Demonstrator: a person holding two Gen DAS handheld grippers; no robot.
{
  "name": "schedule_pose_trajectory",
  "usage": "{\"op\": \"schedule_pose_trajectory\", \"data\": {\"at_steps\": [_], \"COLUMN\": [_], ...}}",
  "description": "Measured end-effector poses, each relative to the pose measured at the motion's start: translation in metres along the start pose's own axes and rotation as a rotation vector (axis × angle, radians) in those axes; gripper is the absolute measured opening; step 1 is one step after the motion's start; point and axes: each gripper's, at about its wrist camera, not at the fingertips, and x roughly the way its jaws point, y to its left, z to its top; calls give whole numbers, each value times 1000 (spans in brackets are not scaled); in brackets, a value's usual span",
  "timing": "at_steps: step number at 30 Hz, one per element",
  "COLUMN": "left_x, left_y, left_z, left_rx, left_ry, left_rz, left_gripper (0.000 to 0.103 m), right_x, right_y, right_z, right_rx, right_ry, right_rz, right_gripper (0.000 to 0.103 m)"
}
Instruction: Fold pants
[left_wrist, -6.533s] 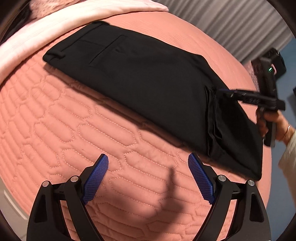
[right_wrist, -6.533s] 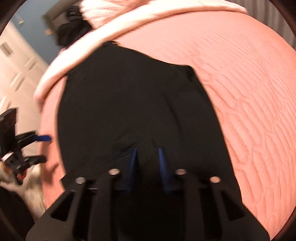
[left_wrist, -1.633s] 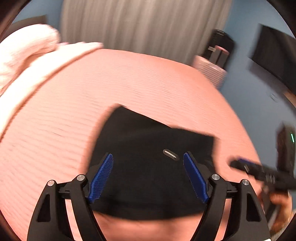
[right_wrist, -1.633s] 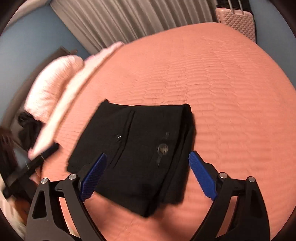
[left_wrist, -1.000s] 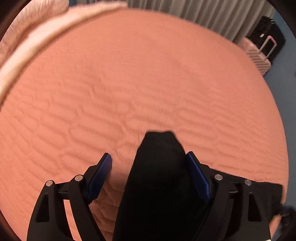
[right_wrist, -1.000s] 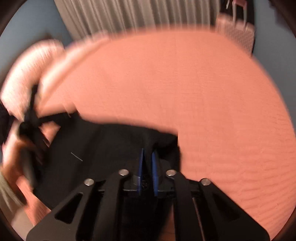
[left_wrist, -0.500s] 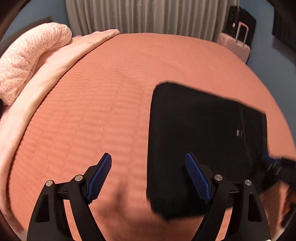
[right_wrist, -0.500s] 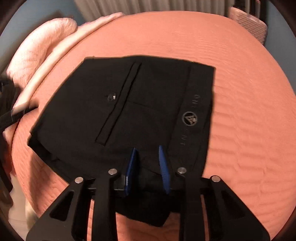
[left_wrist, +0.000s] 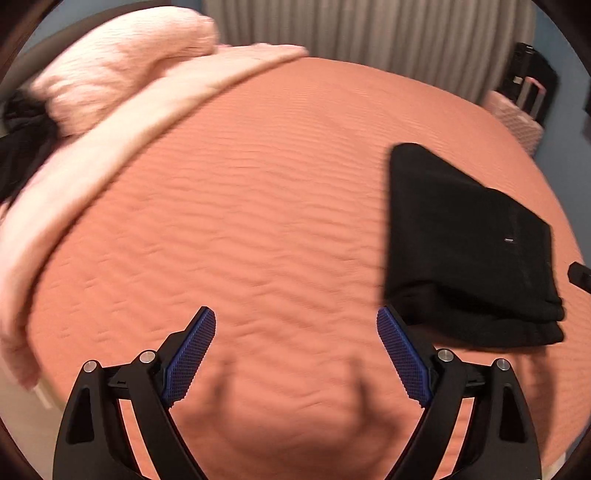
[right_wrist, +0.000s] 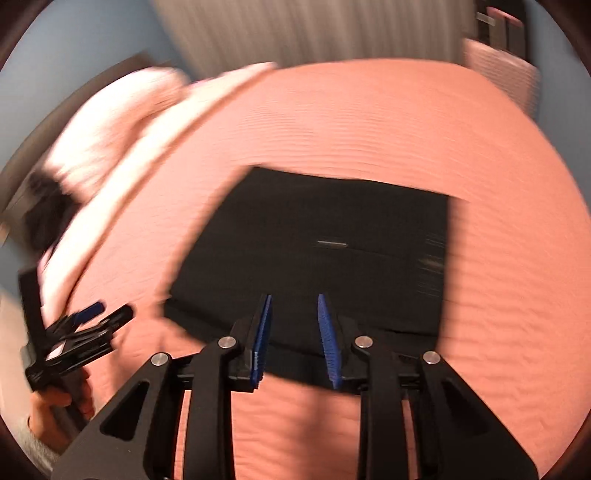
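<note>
Both tools have drawn back from the pants, and the right tool has spread slightly and let the cloth go. Folded into a compact black rectangle, the pants lie flat on the bed, at 3 o'clock in the left view. With its fingers wide apart and holding nothing, the left tool hovers over bare bedspread. A pink pillow sits at 10 o'clock, curtains at 12.
</note>
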Motion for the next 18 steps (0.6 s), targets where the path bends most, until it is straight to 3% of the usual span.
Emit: {"op": "schedule_pose_trajectory", "data": {"at_steps": [5,6,10,13,16,18], "left_x": [-11,-10,-3,-1,-11,-17], "left_y": [37,39,32,28,26,29], "left_z": [-24,-27,-34,-34,-30,-27], "left_rx": [8,12,27,32,61,75], "left_ry": [42,44,60,56,24,11], "left_rz": [93,92,86,53,55,54], "left_gripper": [87,87,87,87,87,87], "right_x": [56,63,85,102,89,83], "right_y": [89,98,99,84,64,67], "right_z": [-18,-24,-40,-42,-32,-33], "right_rx": [-415,-445,-263,-116,70,98], "right_ry": [98,123,254,210,111,84], "right_rz": [-111,-84,206,141,162,158], "right_gripper": [26,26,26,25,24,27]}}
